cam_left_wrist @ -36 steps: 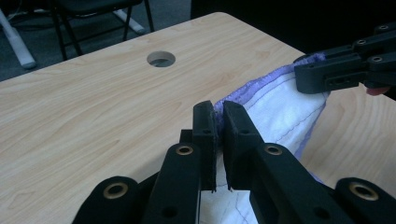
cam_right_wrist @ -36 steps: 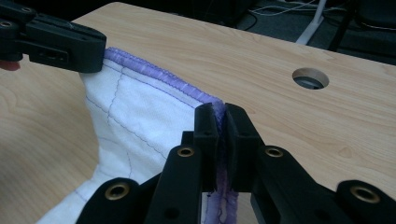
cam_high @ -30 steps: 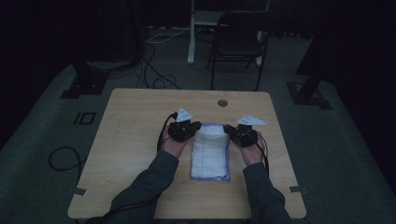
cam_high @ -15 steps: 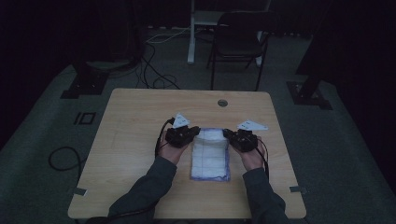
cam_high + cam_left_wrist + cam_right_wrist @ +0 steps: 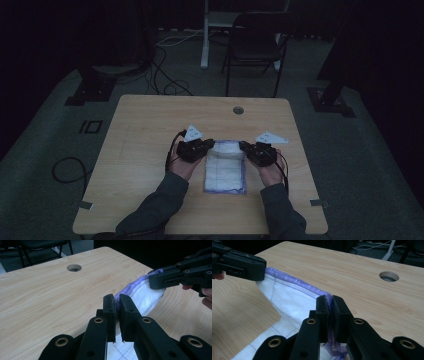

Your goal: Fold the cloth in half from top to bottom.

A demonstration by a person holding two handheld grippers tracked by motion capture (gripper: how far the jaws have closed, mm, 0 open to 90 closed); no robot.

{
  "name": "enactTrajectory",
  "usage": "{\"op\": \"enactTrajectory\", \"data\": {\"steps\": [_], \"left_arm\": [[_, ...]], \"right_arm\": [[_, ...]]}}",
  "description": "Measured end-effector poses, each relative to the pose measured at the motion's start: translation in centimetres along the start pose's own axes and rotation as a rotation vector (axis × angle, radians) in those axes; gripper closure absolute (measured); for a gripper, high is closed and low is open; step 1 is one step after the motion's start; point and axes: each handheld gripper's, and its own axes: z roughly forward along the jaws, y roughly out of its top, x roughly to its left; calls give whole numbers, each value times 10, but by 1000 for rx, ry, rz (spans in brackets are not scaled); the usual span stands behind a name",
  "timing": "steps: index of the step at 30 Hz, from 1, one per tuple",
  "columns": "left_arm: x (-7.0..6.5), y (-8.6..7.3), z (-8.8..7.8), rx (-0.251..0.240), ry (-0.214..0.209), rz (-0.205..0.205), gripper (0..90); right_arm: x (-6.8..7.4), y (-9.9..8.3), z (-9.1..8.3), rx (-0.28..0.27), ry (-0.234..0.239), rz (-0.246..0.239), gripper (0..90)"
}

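A white cloth point(image 5: 225, 170) with a purple stitched border lies on the wooden table point(image 5: 150, 125), its far edge lifted. My left gripper point(image 5: 211, 144) is shut on the cloth's far left corner, and my right gripper point(image 5: 242, 145) is shut on the far right corner. In the left gripper view my jaws pinch the purple hem of the cloth point(image 5: 147, 296), with the left gripper point(image 5: 117, 302) in front and the other gripper clamped farther along. In the right gripper view the right gripper point(image 5: 330, 303) holds the cloth point(image 5: 287, 300) by its hem, which stretches to the other gripper at the upper left.
A round cable hole point(image 5: 238, 110) sits in the table beyond the cloth. A dark chair point(image 5: 255, 45) and a white post point(image 5: 205, 35) stand behind the table. Cables point(image 5: 65, 167) lie on the floor at the left.
Both grippers have drawn toward the person with the cloth's far edge held between them, so the cloth's far part folds over the near part.
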Motion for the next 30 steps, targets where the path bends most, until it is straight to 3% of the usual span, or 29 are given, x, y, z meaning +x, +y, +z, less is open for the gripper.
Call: {"op": "enactTrajectory", "data": {"steps": [17,30], "left_arm": [[-7,-10,-8,-12,-15,-2,848],[-16,-25,-13,-16,-27,-8,846]], "right_arm": [[7,-8,-6,-1,10,-4,852],[11,-20,-8,19,21,-13,852]]}}
